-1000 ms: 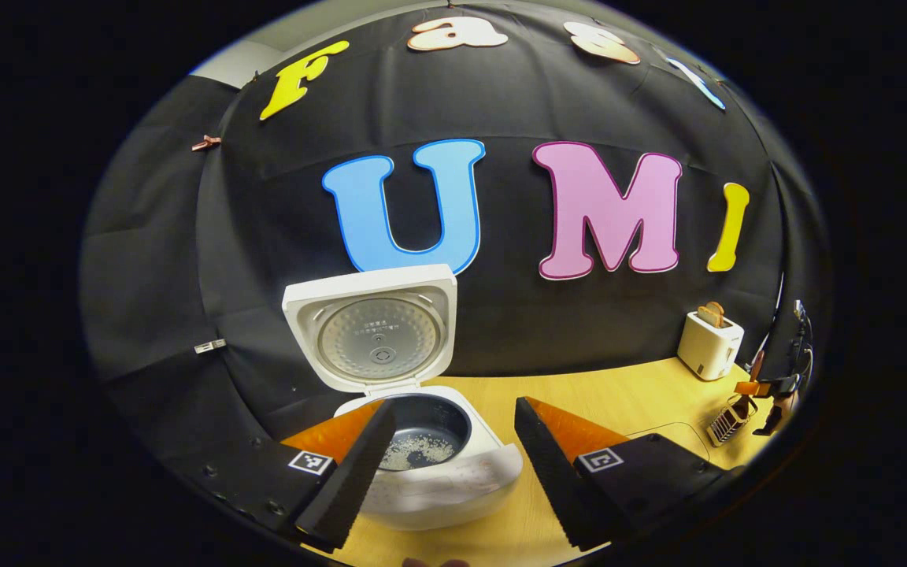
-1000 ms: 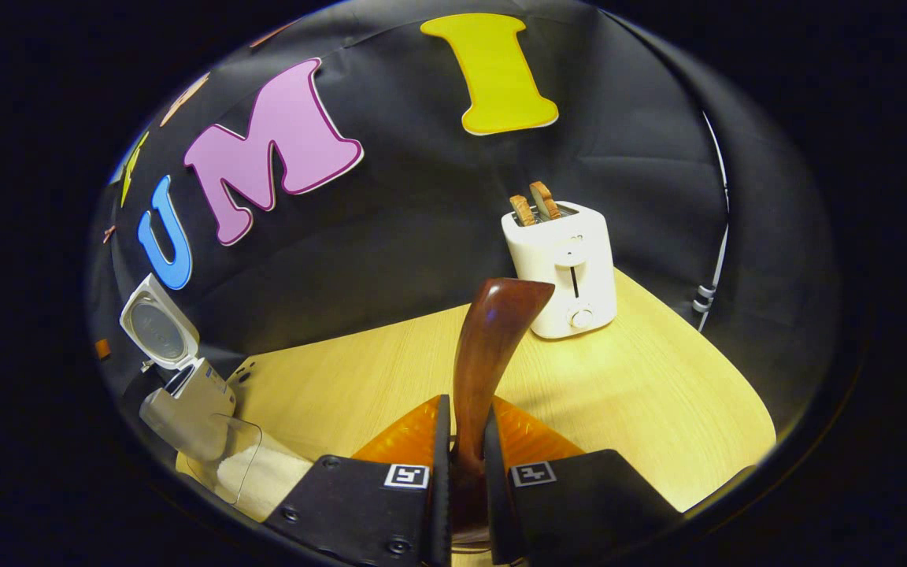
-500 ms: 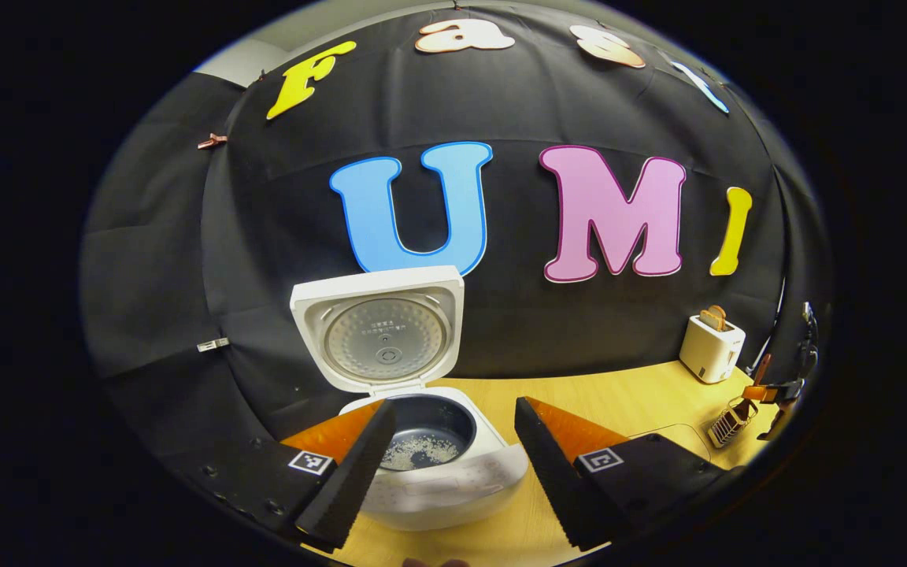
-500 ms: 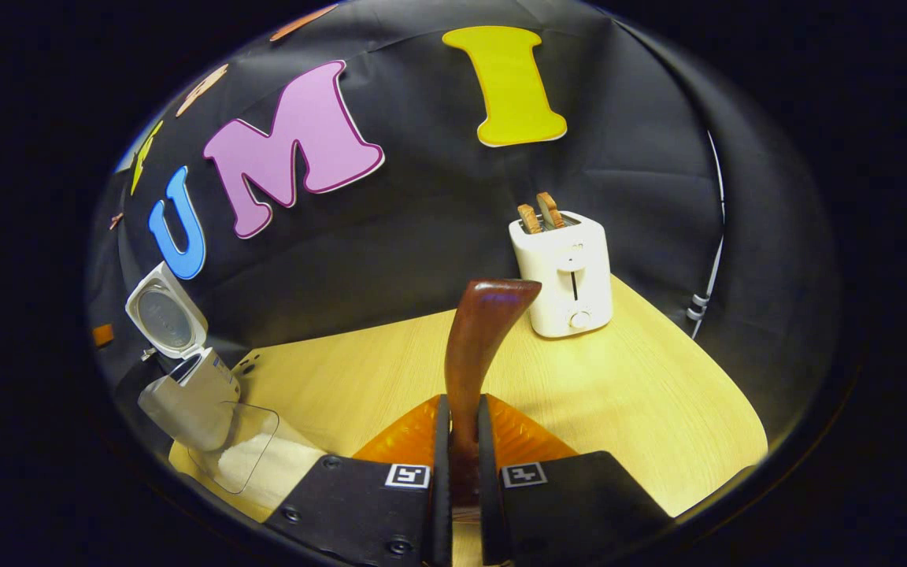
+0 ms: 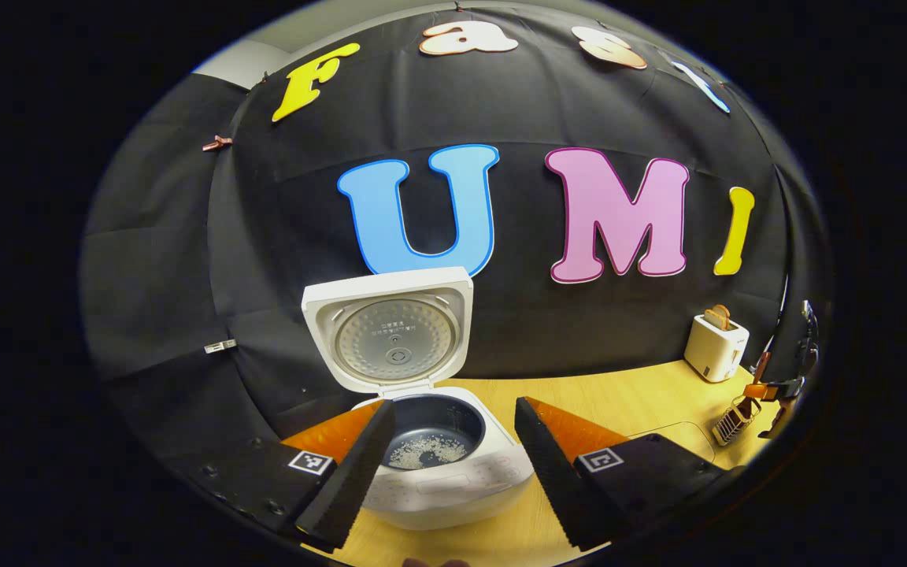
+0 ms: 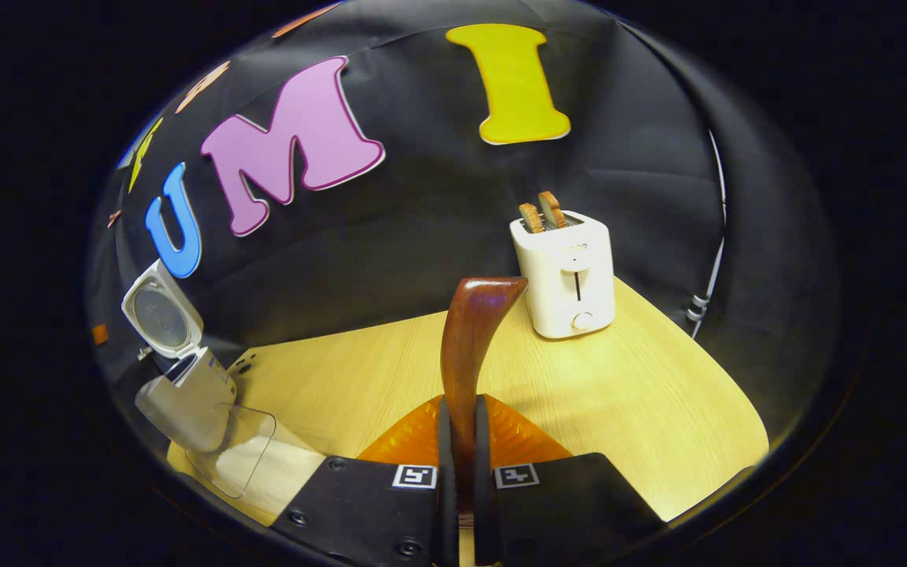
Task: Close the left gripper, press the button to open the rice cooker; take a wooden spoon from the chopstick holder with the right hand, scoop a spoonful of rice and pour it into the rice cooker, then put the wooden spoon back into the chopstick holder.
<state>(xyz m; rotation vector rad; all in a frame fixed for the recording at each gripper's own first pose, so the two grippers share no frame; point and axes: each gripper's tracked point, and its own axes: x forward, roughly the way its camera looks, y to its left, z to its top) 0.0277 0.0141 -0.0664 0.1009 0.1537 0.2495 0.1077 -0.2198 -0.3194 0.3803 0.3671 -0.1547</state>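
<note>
The rice cooker point(image 5: 430, 425) stood open with rice inside, the left gripper point(image 5: 453, 465) gaped empty, and the right gripper point(image 6: 460, 472) clamped the wooden spoon point(image 6: 469, 346), seemingly awaiting return to its holder.

Both views: strong fisheye, straight lines bow hard toward the rim. Focus is sharp in the centre, softening at the edges. Lighting is warm and overhead; the pale yellow wooden bench point(image 6: 619, 394) is brightest in the right gripper view, mildly washed out near the white two-slot toaster point(image 6: 564, 272). Small glossy highlight on the dark brown wooden spoon point(image 6: 469, 339). The open white rice cooker point(image 5: 430, 441) is evenly lit, with soft shadows and no motion blur.
</note>
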